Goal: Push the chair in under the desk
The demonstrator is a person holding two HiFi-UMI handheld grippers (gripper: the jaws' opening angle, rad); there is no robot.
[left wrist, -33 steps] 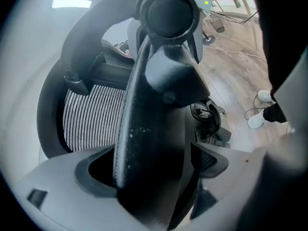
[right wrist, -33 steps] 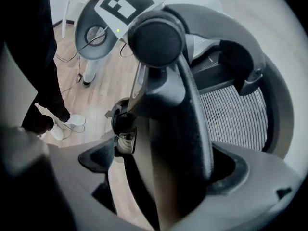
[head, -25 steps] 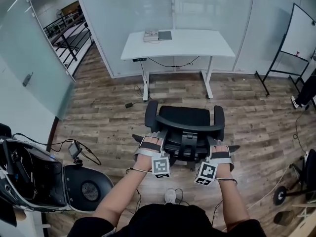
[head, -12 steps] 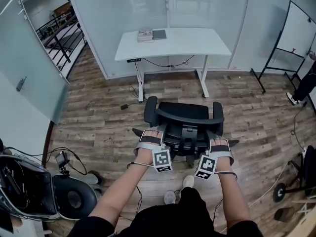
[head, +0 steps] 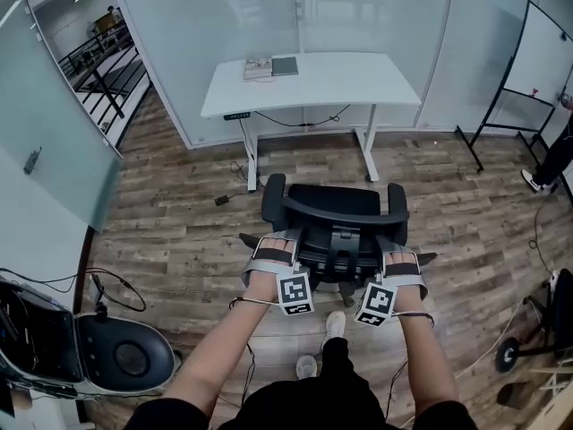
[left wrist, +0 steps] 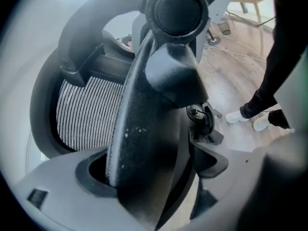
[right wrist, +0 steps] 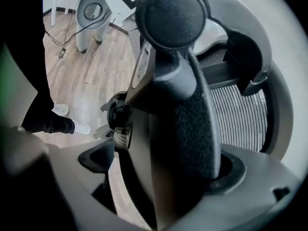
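Left gripper (head: 269, 253): the fingers (left wrist: 57, 186) are narrowed onto a dark, rough-surfaced bar at the rear of the chair (head: 333, 211), which fills the gap between them and rises to a round black cap; striped mesh of the backrest (left wrist: 84, 117) shows to one side of the bar. Right gripper (head: 401, 262): the fingers (right wrist: 260, 186) clasp a matching dark bar on the chair's other side in the same way, again with backrest mesh beside it. In the head view the two grippers sit at opposite rear corners of the backrest, left and right, each marker cube (head: 294, 294) turned up toward the camera and both forearms reaching forward. The chair is black, with two armrests, and stands upright on the wooden floor (head: 179, 231) with its seat toward the white desk surface (head: 340, 77). It stands in front of the desk, not under it, with a band of bare floor between seat and desk legs. A book (head: 258, 65) and a dark notebook (head: 285, 64) lie side by side at the far left of the surface; a cable (head: 309, 116) hangs below it. A whiteboard (head: 542, 61) on a stand occupies the right, and a rounded grey machine (head: 125, 358) the lower left. The wearer's white shoe (head: 333, 325) is just behind the chair.
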